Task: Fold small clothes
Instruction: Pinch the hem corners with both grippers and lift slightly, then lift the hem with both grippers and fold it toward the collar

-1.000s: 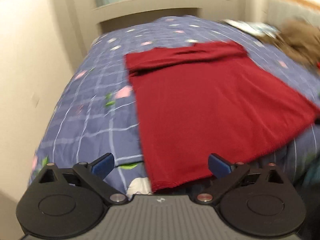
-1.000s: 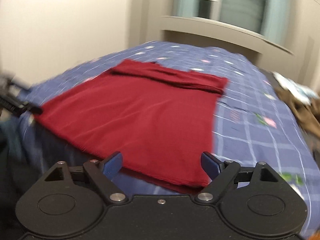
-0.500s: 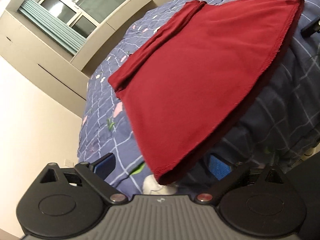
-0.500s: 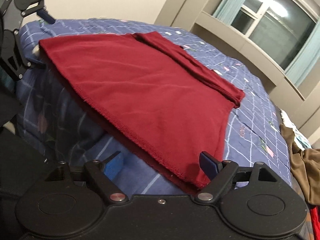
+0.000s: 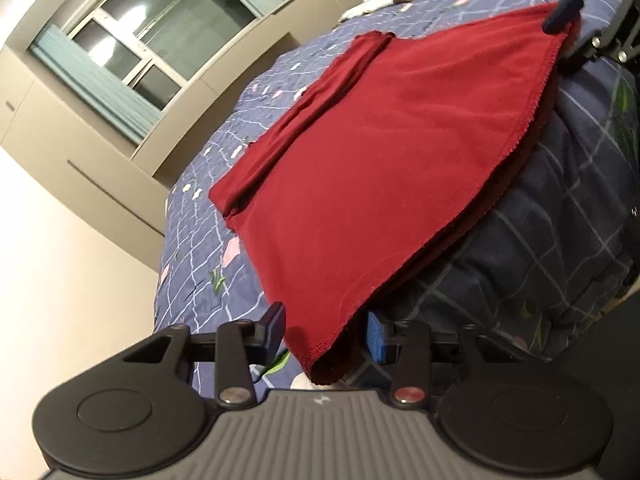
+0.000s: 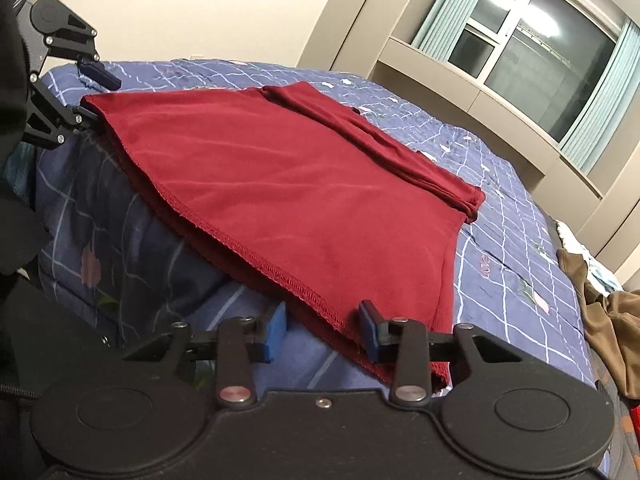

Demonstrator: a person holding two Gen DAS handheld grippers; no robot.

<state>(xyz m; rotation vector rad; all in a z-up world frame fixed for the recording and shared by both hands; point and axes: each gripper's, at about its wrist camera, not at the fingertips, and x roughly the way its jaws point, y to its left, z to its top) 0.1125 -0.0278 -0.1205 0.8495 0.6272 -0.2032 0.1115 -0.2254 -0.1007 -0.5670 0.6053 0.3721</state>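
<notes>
- Your left tongs [image 5: 325, 334] have just been closing around the near left corner of the red garment [image 5: 384, 152]; its hem hangs between the pads, a gap showing.
- Your right tongs [image 6: 322, 330] have likewise been closing, half-narrowed about the near right corner.
- The garment lies flat on the bed [image 6: 516, 248].
- No readable writing shows.

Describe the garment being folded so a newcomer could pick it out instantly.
On the blue checked bedspread, near the bed's front edge, lies the dark red garment, spread flat with its far end folded over. The brown clothes are crumpled in a heap off to the side.
</notes>
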